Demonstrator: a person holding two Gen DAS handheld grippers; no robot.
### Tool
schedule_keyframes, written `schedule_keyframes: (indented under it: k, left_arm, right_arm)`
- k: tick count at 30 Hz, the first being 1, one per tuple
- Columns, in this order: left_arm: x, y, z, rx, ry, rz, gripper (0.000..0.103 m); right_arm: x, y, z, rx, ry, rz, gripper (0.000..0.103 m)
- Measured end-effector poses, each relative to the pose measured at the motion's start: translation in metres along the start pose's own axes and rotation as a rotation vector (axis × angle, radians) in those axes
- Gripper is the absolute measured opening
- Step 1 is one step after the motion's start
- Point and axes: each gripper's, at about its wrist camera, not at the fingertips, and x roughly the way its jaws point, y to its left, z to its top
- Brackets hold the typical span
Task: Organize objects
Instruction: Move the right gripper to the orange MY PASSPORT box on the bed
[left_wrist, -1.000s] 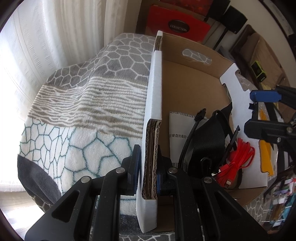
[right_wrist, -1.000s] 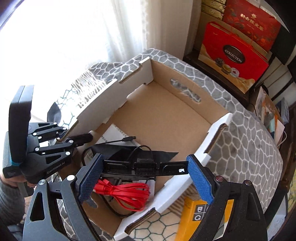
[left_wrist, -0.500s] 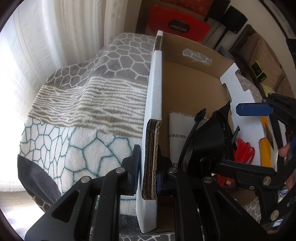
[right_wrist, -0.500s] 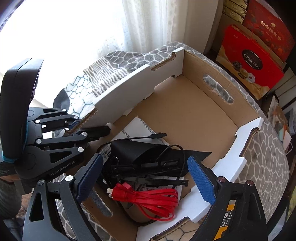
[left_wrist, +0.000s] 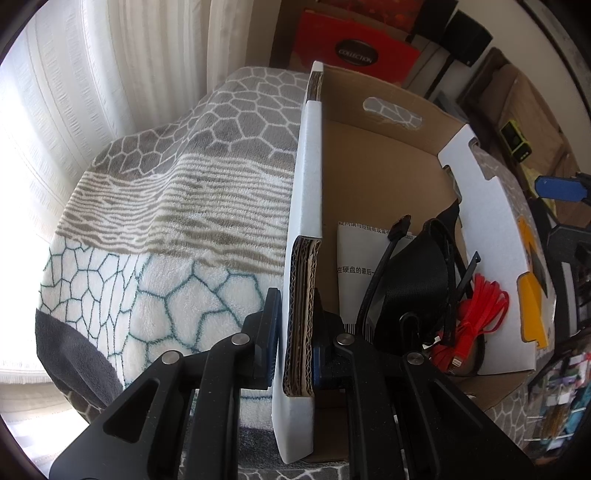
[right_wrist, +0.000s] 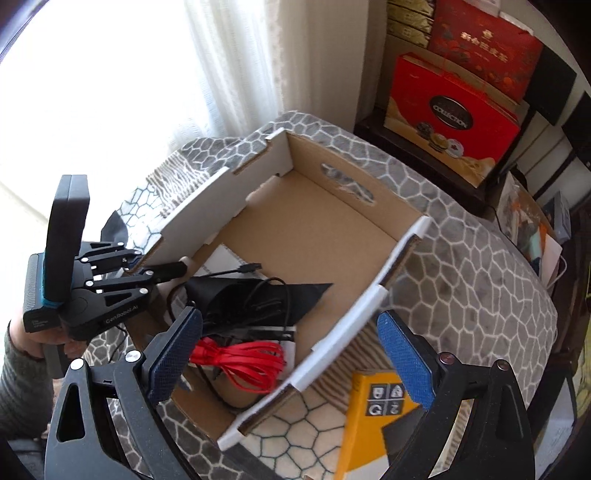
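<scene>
An open cardboard box (right_wrist: 325, 236) sits on a honeycomb blanket. Inside lie a black pouch with straps and cable (right_wrist: 255, 299), a red cable bundle (right_wrist: 240, 362) and a white printed sheet (left_wrist: 354, 254). My left gripper (left_wrist: 295, 332) is shut on the box's left wall (left_wrist: 301, 295); it also shows in the right wrist view (right_wrist: 129, 264). My right gripper (right_wrist: 291, 354) is open and empty above the box's near right wall, with the red cable between and below its pads. A yellow box (right_wrist: 373, 417) lies outside that wall.
The grey and white blanket (left_wrist: 166, 221) covers the surface around the box. A red gift box (right_wrist: 450, 118) and dark shelving stand behind. White curtains (left_wrist: 129, 74) hang at the left. Clutter fills the right edge (left_wrist: 517, 144).
The black pouch has left my right gripper and lies in the box. My right gripper has pulled back and up to the right. The left gripper has kept its hold on the wall.
</scene>
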Motion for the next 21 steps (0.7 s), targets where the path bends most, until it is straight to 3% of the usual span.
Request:
schedule_keyframes:
  k: [11,21]
  left_arm:
    - [-0.001,-0.003,0.000,0.014,-0.004,0.009,0.011]
    - [-0.002,-0.006,0.001,0.029,-0.009,0.020,0.011]
  right_arm:
    - [-0.017,-0.091,-0.059,0.200,0.022,-0.100,0.097]
    - [-0.011,-0.131,-0.104,0.345,0.040,-0.054,0.097]
